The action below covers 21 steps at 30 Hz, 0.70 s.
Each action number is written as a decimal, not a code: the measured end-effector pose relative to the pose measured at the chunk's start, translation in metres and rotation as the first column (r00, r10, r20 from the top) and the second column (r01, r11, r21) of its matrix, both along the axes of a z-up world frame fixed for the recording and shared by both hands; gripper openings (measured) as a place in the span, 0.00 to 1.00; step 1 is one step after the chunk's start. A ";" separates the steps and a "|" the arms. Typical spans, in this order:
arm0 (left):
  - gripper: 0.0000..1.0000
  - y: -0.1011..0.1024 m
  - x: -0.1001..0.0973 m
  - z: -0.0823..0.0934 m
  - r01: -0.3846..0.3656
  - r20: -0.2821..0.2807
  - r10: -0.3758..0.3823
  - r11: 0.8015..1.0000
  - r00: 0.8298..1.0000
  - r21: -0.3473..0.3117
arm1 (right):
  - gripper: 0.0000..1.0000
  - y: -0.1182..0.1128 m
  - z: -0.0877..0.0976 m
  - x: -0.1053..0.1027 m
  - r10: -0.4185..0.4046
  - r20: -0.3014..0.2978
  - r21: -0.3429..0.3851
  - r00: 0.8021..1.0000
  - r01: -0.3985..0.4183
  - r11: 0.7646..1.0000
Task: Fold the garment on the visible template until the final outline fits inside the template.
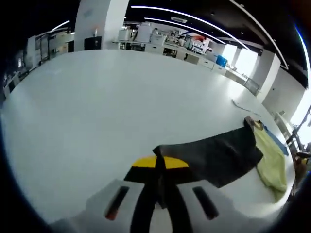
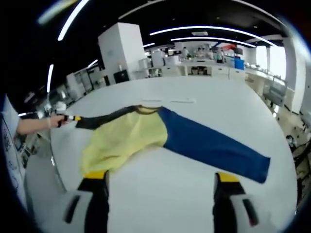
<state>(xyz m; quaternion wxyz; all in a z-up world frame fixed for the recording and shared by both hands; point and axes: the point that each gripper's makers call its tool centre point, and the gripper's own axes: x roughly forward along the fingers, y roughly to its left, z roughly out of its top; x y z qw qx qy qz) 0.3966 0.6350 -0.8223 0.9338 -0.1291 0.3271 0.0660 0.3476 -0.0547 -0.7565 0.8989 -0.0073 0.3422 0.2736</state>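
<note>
left gripper [image 1: 158, 187] clamped on black sleeve [image 1: 214, 153] | right gripper [image 2: 160, 187] spread apart over table [image 2: 184, 194] | garment [image 2: 146, 133] flat mid-tabletop, blue sleeve [image 2: 214, 145] outstretched

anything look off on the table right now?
The garment is not flat: the left hand-held gripper is shut on its black sleeve, stretching it sideways, while the blue sleeve lies spread out and the yellow body is rumpled. The right hand-held gripper is open, holding nothing. I can't make out any template outline.

Garment [image 2: 146, 133] soft matt cloth; table [image 2: 194, 184] smooth matt white.
</note>
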 end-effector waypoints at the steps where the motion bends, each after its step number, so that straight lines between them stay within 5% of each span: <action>1: 0.00 0.004 0.003 -0.003 0.004 -0.006 -0.004 1.000 1.000 0.010 | 0.90 0.001 -0.001 0.000 0.001 -0.003 0.000 1.000 -0.001 1.000; 6: 0.00 0.016 0.008 -0.009 0.017 -0.072 -0.011 0.997 0.997 0.078 | 0.89 -0.001 -0.010 0.002 0.003 -0.022 -0.013 1.000 -0.003 1.000; 21: 0.00 0.029 0.029 -0.020 0.028 -0.083 -0.020 0.994 0.996 0.105 | 0.89 -0.003 -0.019 0.000 -0.009 -0.047 -0.016 0.999 0.009 1.000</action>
